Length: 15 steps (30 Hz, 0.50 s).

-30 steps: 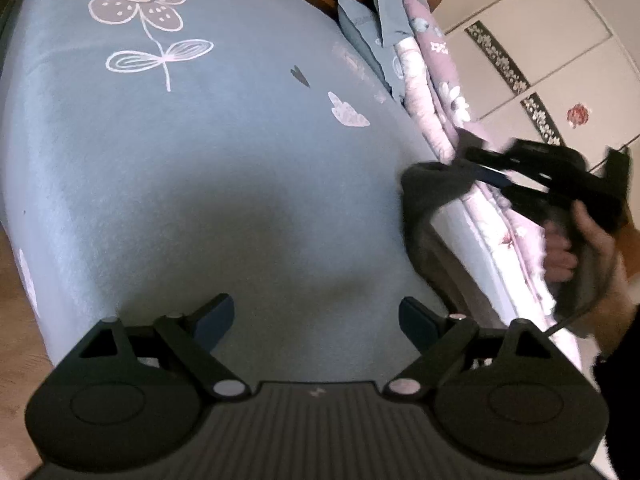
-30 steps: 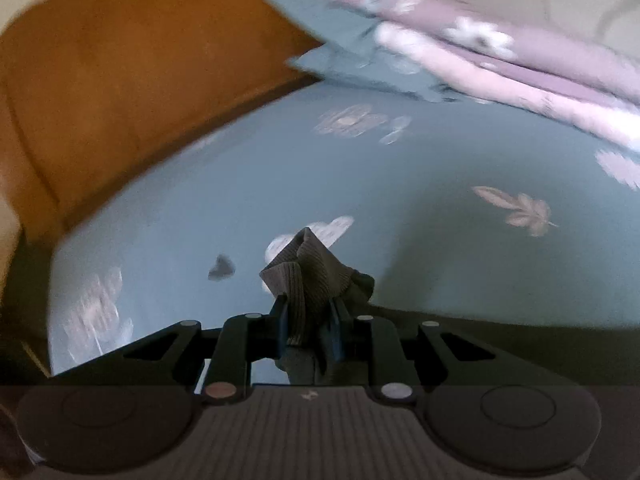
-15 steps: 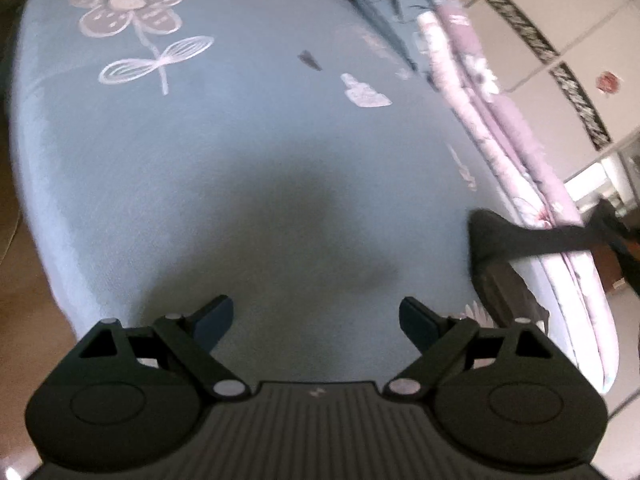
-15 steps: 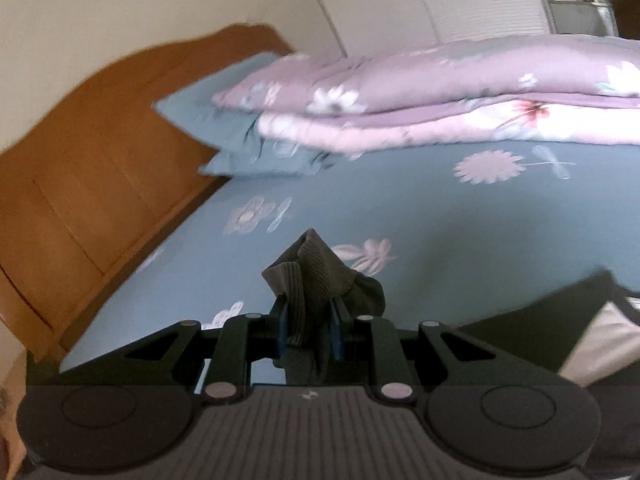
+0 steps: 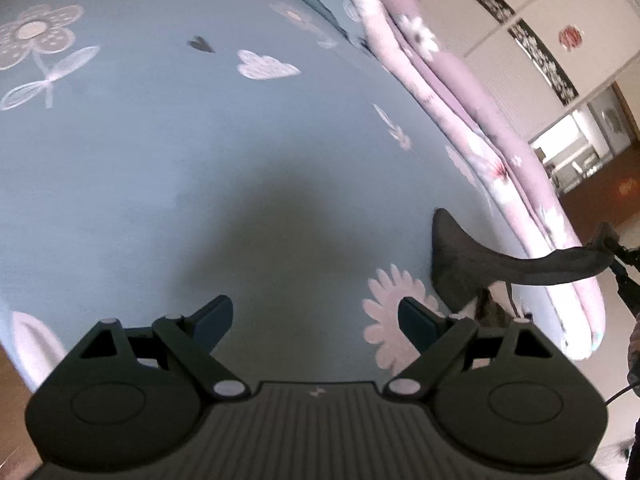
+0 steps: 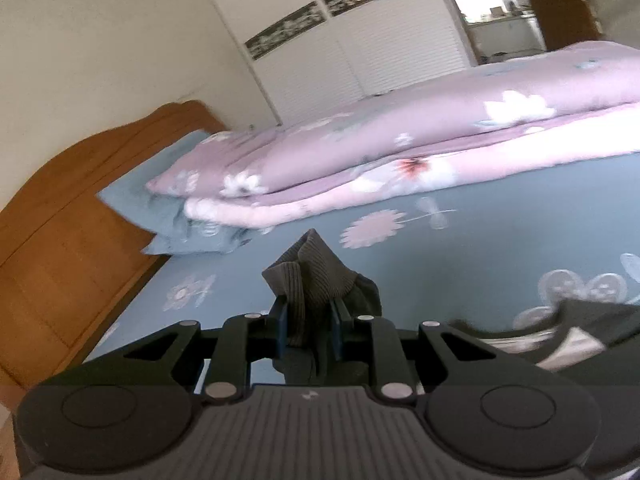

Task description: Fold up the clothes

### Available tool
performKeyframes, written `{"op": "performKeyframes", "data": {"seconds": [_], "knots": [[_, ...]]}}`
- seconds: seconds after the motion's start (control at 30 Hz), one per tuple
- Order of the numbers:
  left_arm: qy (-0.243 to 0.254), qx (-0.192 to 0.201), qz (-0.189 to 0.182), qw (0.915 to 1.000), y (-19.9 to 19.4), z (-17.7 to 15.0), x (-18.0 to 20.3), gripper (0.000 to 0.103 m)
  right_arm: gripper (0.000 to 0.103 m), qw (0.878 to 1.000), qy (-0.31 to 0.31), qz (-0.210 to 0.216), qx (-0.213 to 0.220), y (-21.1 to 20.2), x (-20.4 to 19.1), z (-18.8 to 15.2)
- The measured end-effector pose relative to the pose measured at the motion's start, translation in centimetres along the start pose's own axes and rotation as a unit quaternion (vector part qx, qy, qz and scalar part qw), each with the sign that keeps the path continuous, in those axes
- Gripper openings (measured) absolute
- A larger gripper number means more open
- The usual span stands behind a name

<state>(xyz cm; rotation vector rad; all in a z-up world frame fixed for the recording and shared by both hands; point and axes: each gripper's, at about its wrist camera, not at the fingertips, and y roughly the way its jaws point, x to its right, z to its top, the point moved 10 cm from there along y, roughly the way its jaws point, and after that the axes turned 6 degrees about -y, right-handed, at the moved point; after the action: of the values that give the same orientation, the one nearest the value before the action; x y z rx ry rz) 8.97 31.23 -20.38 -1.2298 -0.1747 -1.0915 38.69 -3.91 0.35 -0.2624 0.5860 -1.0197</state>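
The right gripper (image 6: 307,326) pinches a bunched dark grey ribbed knit garment (image 6: 316,276) above the blue floral bedsheet (image 5: 200,168); the left gripper (image 5: 316,320) gapes empty.

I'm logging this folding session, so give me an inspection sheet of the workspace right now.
Surface: blue floral bedsheet, flat, gripper shadow in the middle.
Job's things: dark grey ribbed garment, bunched in the right tool, stretched off the bed's edge in the left view.
Clutter: folded pink floral quilt; blue pillow.
Grippers: left tool open, empty; right tool shut on the garment.
Cables: thin dark cable at the frame's right edge.
Surroundings: wooden headboard, white wardrobe doors.
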Motion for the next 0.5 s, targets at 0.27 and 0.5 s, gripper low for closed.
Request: {"op": "performKeyframes", "data": {"seconds": [0.27,0.5], "knots": [[0.047,-0.027,-0.004,0.9985,1.8,-2.1,5.2,0.089,0.025,0.998,0.042,-0.033,0.014,-3.2,8.5,-0.2],[0.085,-0.047,-0.007,0.9952,3.3,-4.2,9.1,0.089,0.026,0.997,0.069,-0.044,0.012,-4.5,13.7,-1.2]]}}
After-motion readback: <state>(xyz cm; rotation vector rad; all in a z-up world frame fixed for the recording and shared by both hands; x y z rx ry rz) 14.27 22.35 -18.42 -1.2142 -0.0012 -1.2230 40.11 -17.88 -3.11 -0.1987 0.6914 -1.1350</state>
